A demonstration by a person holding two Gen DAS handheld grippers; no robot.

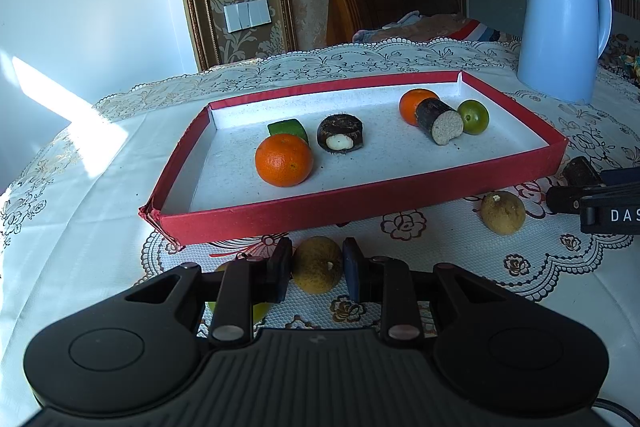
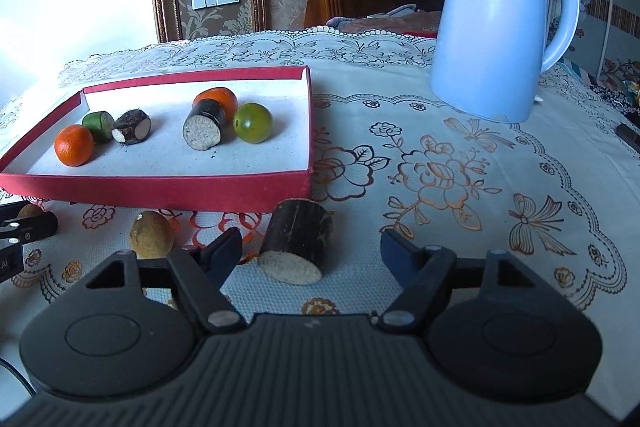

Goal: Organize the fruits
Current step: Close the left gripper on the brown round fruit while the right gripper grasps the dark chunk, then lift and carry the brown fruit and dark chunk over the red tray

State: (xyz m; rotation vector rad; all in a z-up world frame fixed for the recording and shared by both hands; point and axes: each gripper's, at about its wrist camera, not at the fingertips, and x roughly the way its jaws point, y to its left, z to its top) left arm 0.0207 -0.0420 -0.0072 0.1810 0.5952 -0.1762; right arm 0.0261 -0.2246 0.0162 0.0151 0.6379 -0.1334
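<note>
Left gripper (image 1: 317,267) pinches a brown longan (image 1: 316,264); right gripper (image 2: 310,251) gapes wide around the sugarcane piece (image 2: 298,241) — next, lift into the red tray (image 1: 360,203)

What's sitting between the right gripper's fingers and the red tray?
In the right wrist view, a dark sugarcane piece lies on the tablecloth between the open right gripper and the red tray, untouched by either finger.
</note>
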